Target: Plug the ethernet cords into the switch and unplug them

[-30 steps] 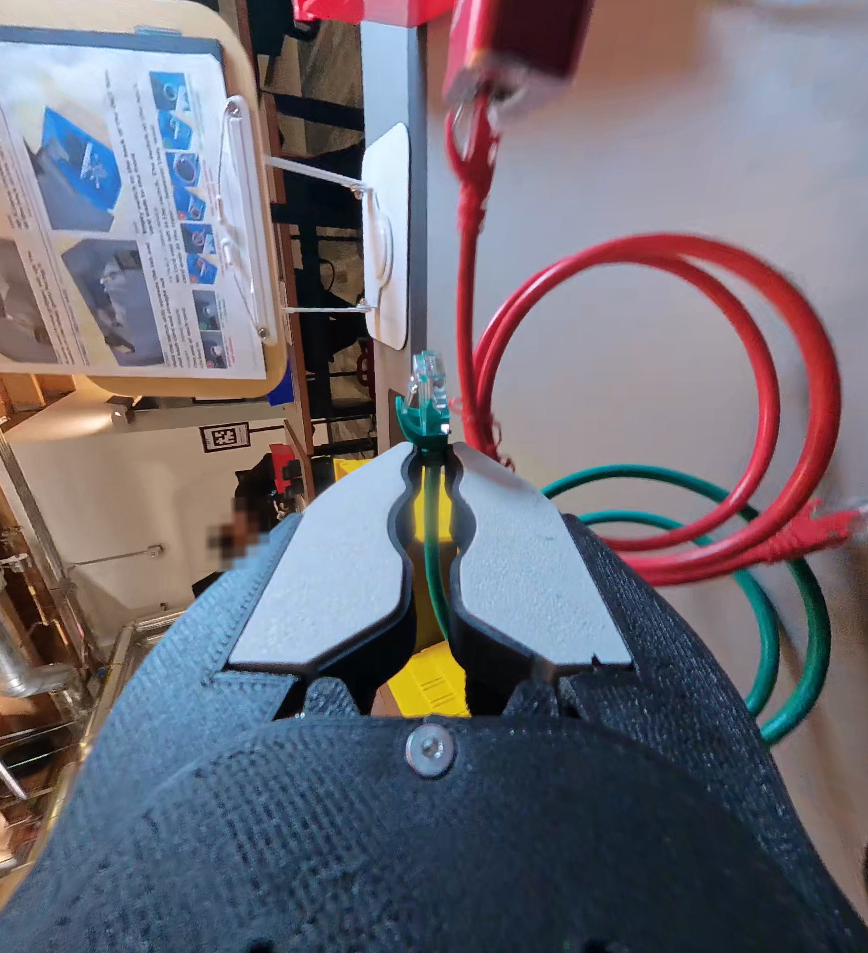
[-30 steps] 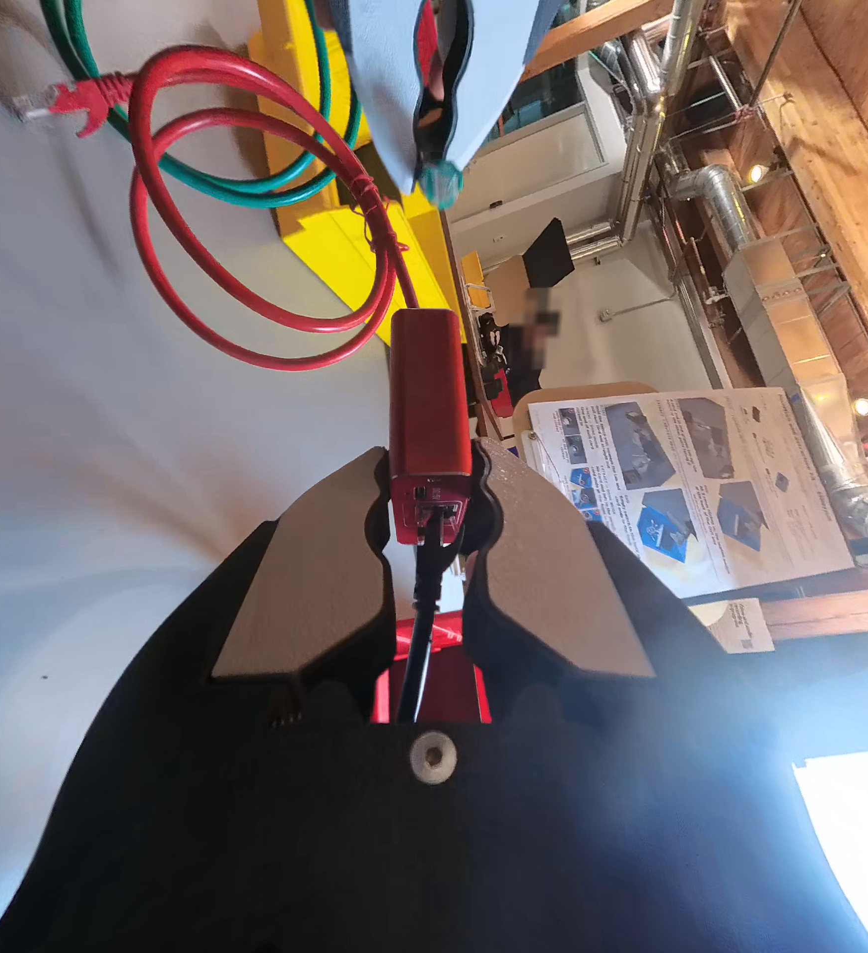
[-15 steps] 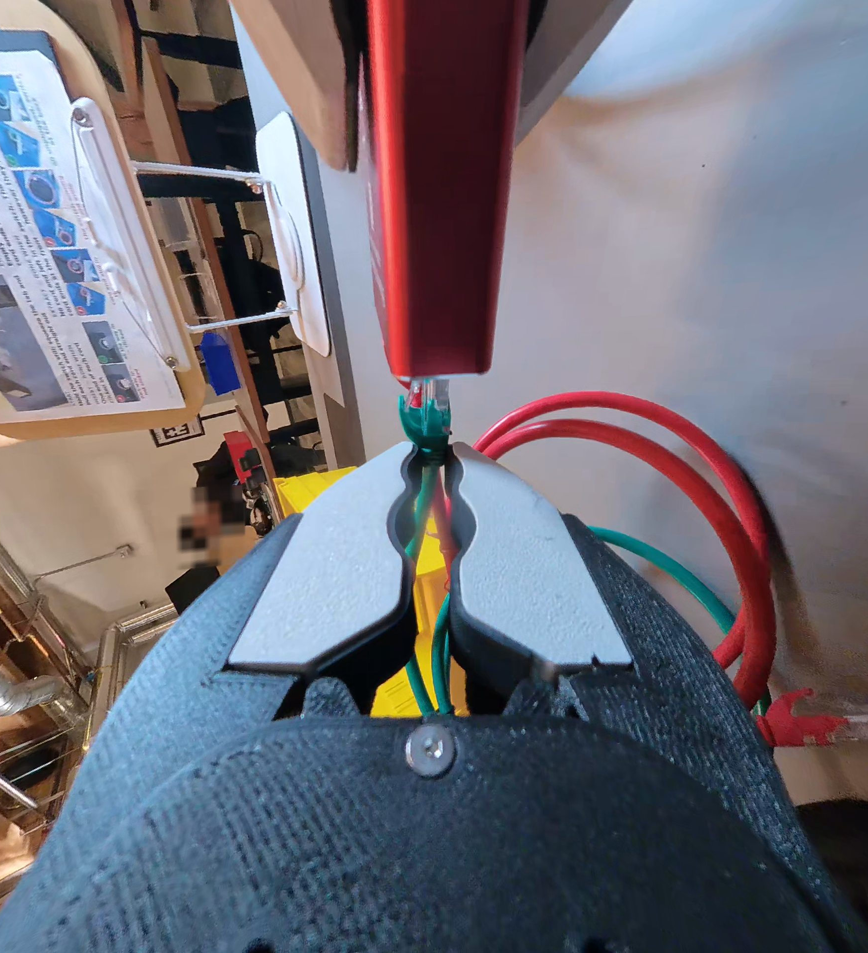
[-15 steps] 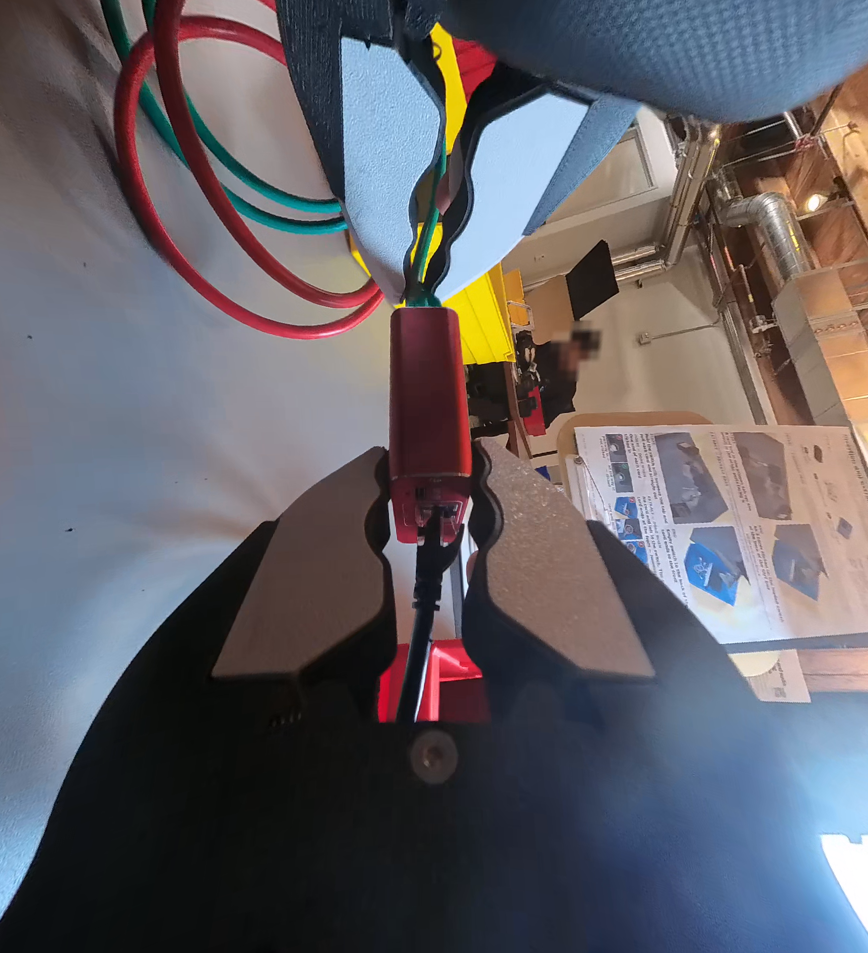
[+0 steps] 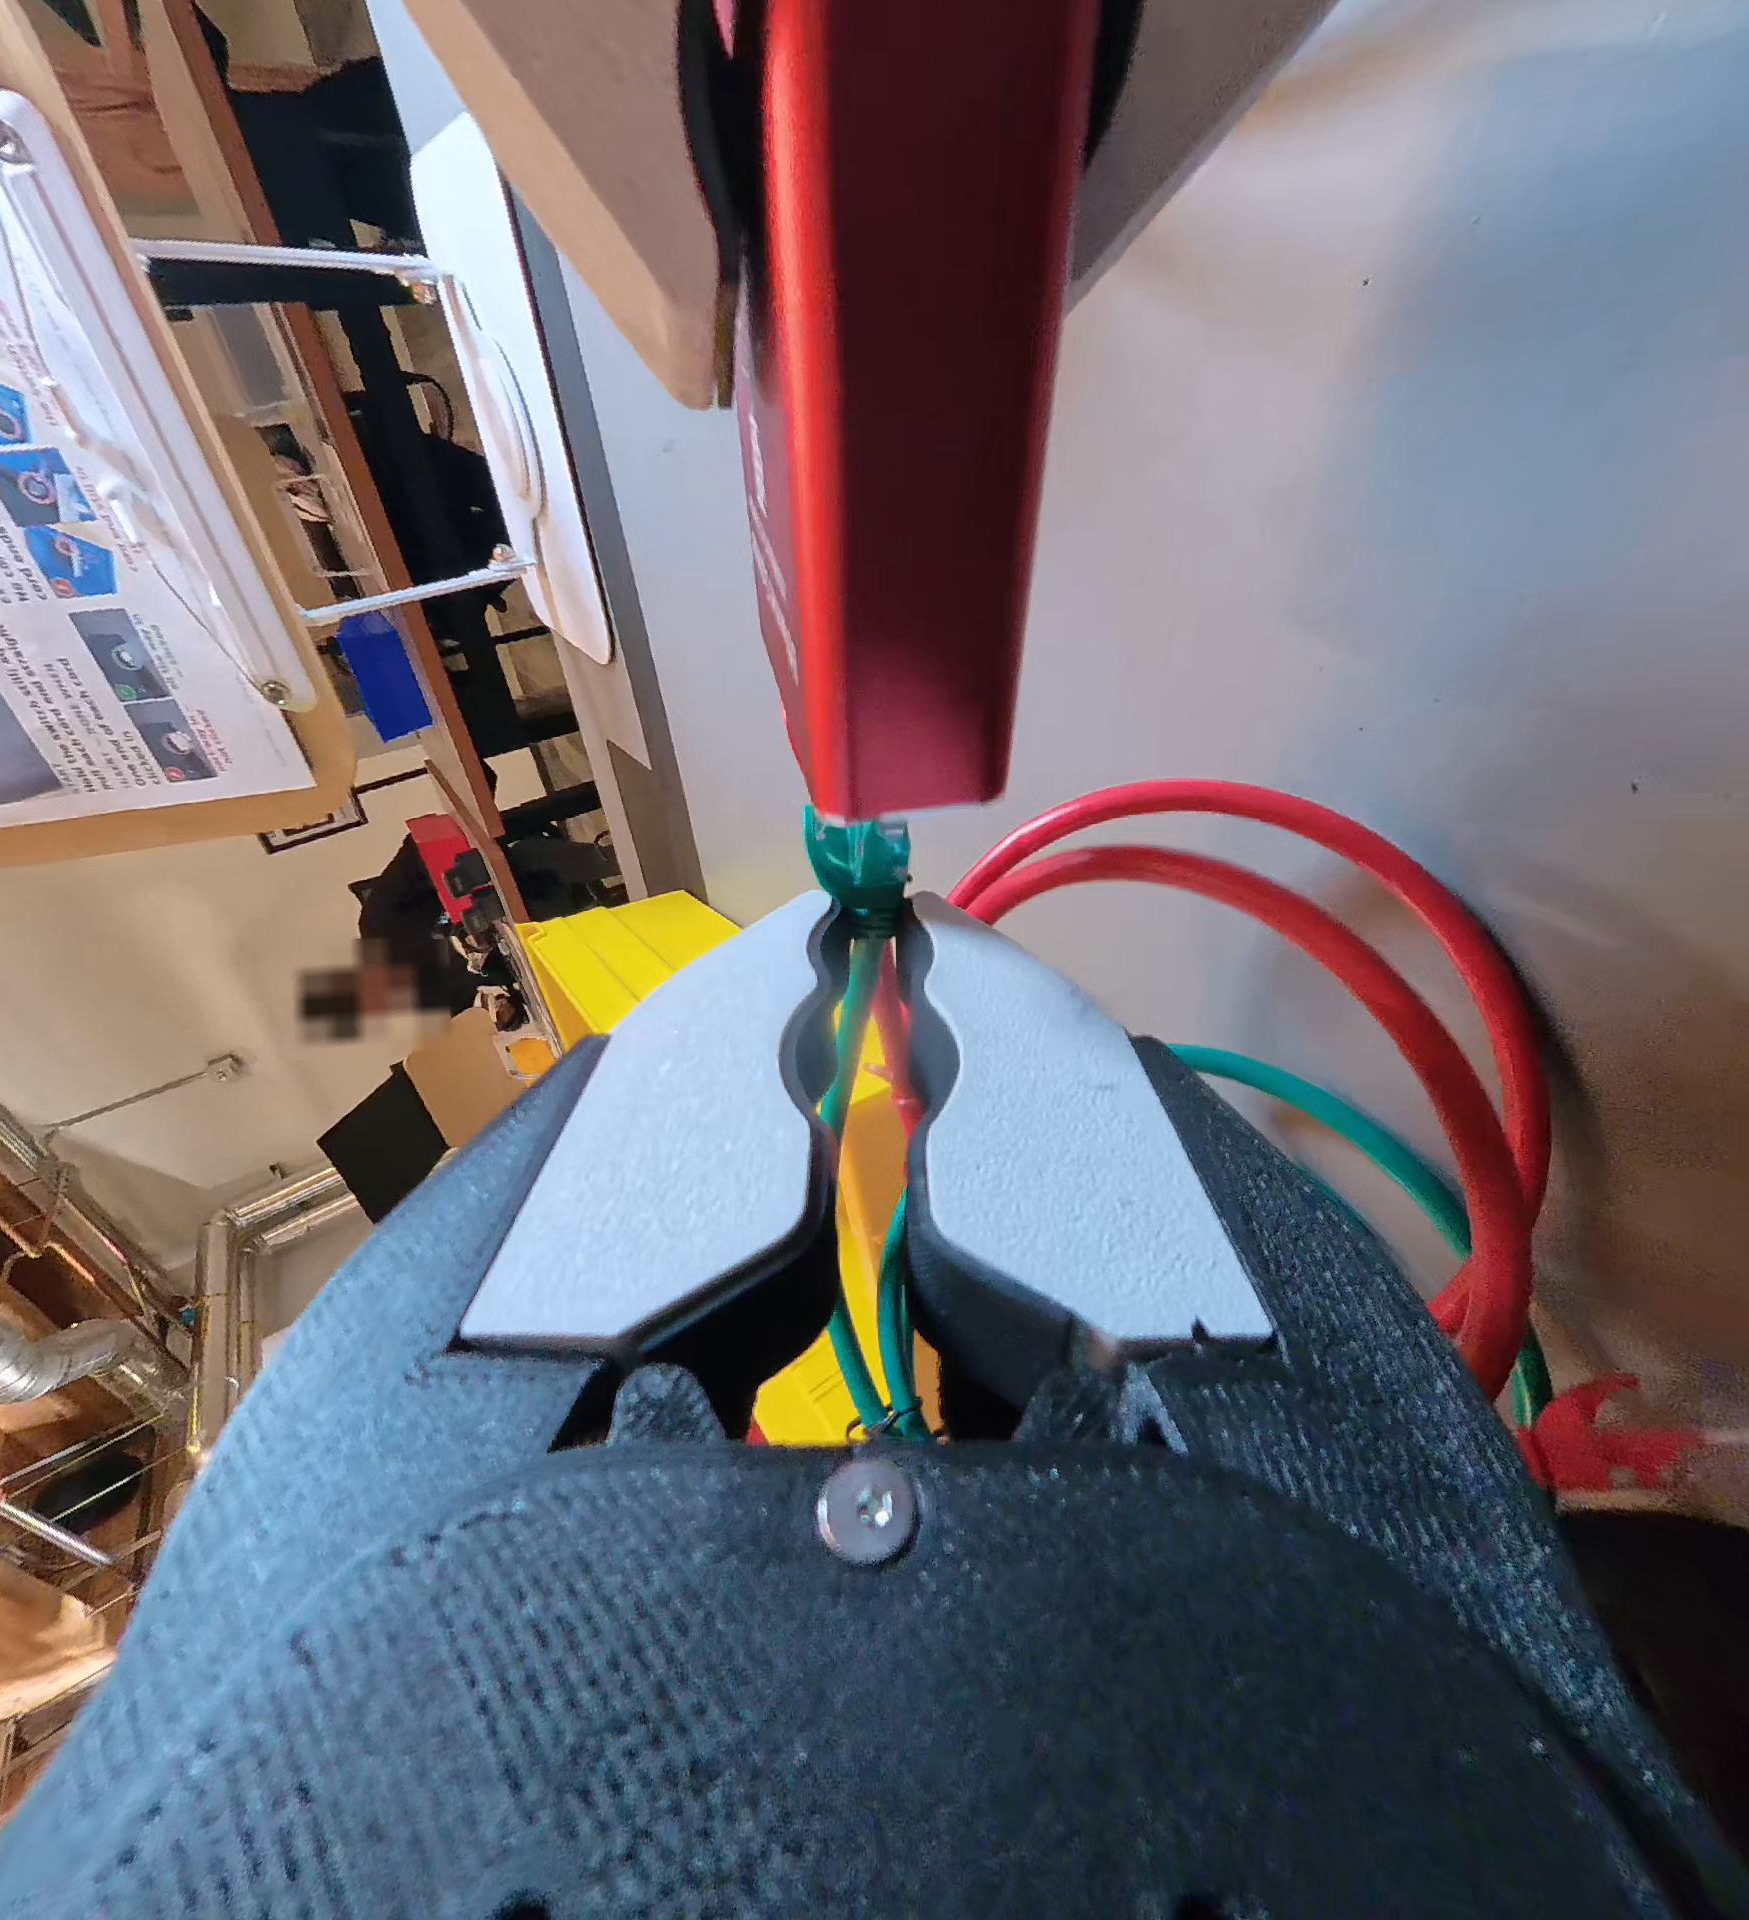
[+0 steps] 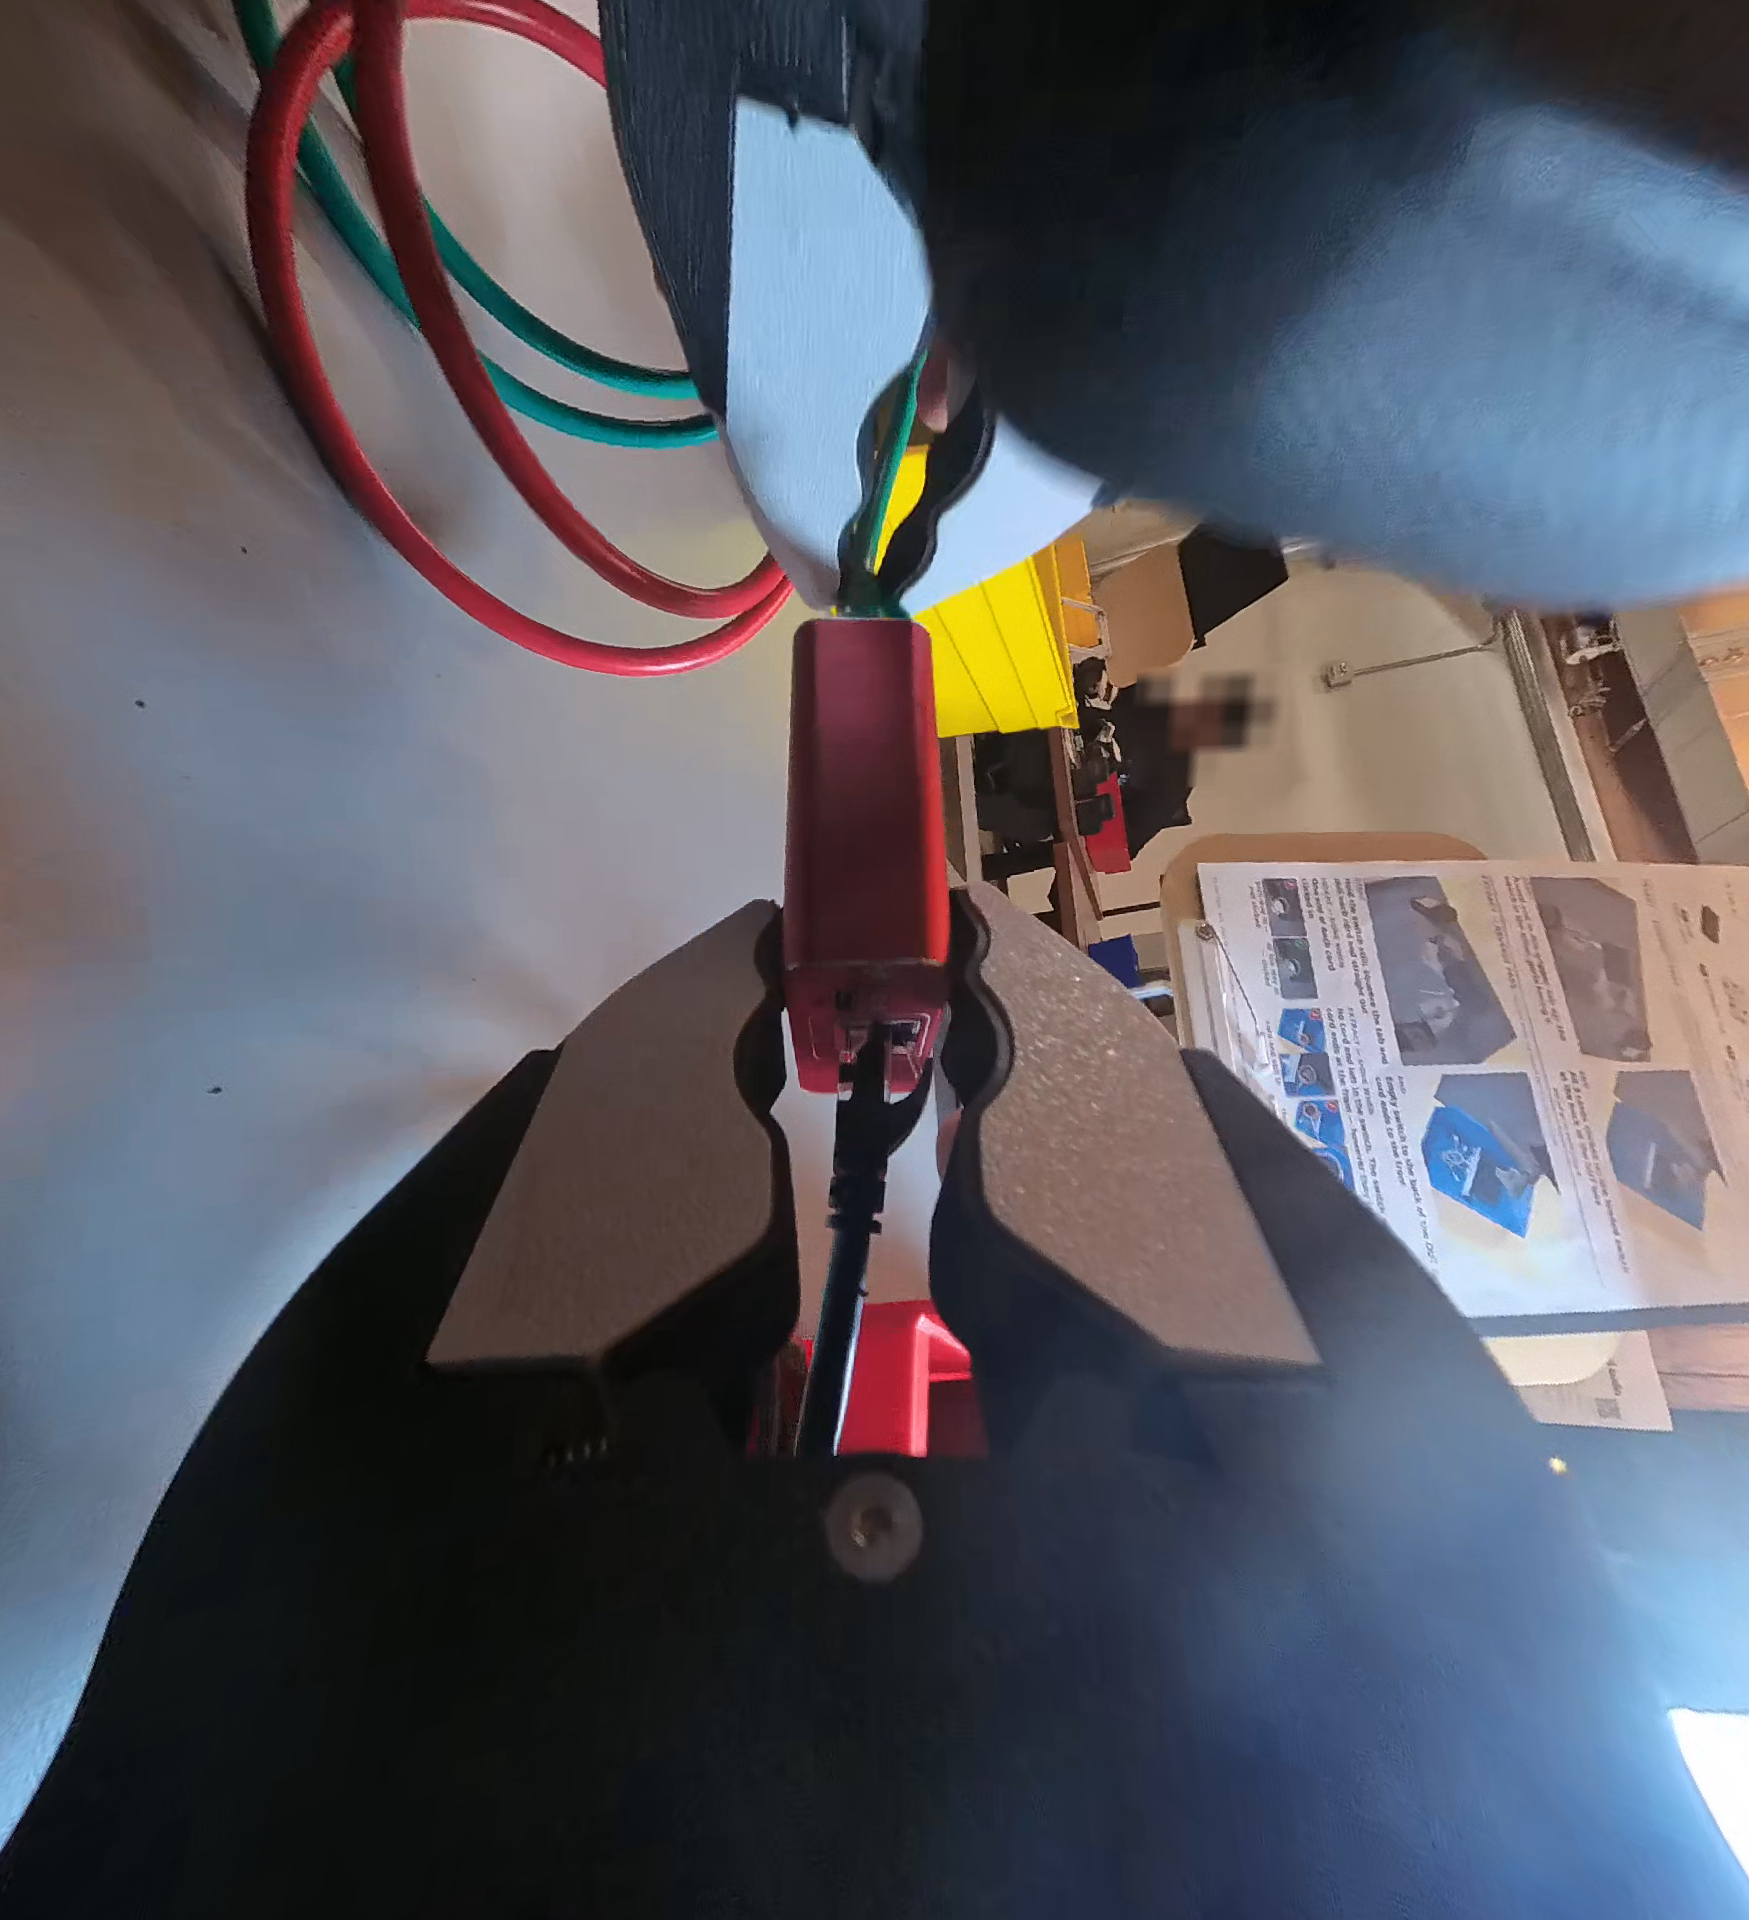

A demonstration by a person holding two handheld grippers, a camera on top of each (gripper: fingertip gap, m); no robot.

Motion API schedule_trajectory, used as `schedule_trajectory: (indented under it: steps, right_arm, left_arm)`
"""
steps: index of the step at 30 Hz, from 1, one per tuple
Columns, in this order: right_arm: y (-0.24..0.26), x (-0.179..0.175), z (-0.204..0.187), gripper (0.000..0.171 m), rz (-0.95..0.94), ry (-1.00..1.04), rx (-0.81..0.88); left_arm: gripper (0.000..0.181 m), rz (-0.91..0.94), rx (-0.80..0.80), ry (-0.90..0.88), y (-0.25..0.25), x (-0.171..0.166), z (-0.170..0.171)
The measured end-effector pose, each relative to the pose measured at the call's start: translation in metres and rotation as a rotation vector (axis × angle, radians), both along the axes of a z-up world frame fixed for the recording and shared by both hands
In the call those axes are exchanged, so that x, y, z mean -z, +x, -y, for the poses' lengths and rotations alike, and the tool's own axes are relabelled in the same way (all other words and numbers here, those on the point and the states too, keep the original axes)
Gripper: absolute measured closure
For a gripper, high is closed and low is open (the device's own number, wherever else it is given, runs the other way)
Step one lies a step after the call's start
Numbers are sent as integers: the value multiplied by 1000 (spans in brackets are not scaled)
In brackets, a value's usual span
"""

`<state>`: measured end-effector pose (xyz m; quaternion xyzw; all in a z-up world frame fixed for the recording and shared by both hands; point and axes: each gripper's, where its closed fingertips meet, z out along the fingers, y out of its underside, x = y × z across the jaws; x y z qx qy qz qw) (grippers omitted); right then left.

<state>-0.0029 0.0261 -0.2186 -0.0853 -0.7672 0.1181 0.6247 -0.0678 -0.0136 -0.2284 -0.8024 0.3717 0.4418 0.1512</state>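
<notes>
My left gripper [image 5: 865,914] is shut on the green ethernet cord [image 5: 1369,1132] just behind its green plug [image 5: 854,857]. The plug's clear tip is inside the end of the red switch [image 5: 901,436]. My right gripper [image 6: 865,997] is shut on the other end of the red switch [image 6: 865,800], held in the air, with a black cable [image 6: 839,1299] plugged into its near end. The left gripper faces it in the right wrist view [image 6: 880,597]. A red ethernet cord [image 5: 1410,997] loops beside the green one, and its free red plug [image 5: 1618,1439] lies on the white table.
The white table [image 5: 1472,468] carries the coiled red cord [image 6: 413,520] and green cord [image 6: 496,312]. A yellow bin [image 6: 1005,655] sits beyond the cords. A printed instruction sheet on a stand [image 6: 1535,1081] is at the table's side. A person stands far off. Left tips to right tips: about 8 centimeters.
The two grippers have closed the gap between them. The green plug, free in the air a second ago, has gone into the end of the red switch.
</notes>
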Motion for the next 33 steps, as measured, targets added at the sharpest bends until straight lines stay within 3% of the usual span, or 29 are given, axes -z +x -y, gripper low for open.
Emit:
schedule_trajectory:
  steps: [19, 33]
  right_arm:
    - [-7, 4, -5, 145, 8, 135, 193]
    - [-9, 20, 4, 145, 92, 49, 206]
  left_arm:
    - [173, 75, 86, 266, 1, 3, 5]
    - [174, 77, -12, 109, -2, 21, 13]
